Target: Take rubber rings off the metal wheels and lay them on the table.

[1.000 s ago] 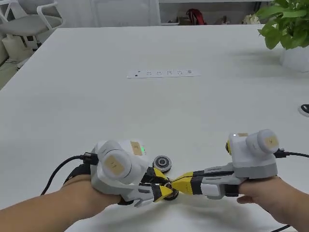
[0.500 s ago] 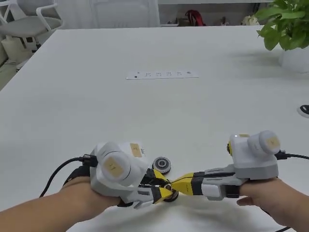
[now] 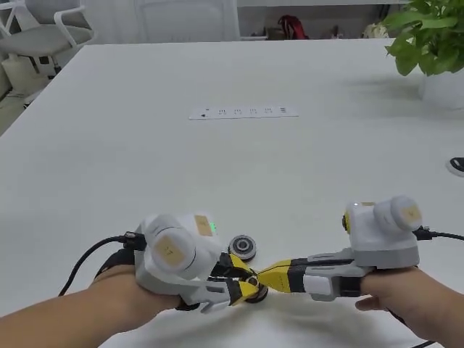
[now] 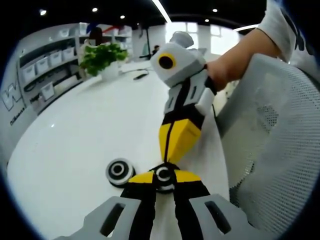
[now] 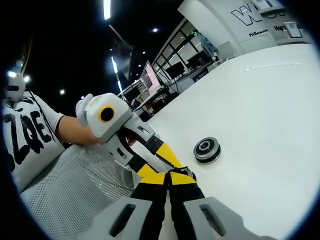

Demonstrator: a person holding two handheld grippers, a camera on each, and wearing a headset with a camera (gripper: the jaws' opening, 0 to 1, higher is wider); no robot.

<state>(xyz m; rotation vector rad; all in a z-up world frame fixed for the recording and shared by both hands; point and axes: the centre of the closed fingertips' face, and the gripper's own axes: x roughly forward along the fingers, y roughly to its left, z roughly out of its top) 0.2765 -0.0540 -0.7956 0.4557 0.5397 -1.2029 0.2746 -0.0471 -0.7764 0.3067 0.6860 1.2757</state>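
Note:
A small metal wheel (image 4: 163,173) with a dark rubber ring sits between the yellow tips of my left gripper (image 4: 163,180), which is shut on it just above the white table (image 3: 217,167). My right gripper (image 4: 172,154) comes in from the opposite side, its jaws pressed together at that wheel's rim, on the ring. In the head view the left gripper (image 3: 245,288) and right gripper (image 3: 264,276) meet tip to tip near the table's front edge. A second wheel (image 3: 243,246) with its ring on lies flat just behind them, also seen as the second wheel (image 5: 207,149).
A white power strip (image 3: 243,112) lies mid-table. A potted plant (image 3: 428,43) stands at the far right, with a dark object (image 3: 457,164) at the right edge. A black cable (image 3: 87,261) trails from the left gripper. A mesh chair (image 4: 270,135) is close behind.

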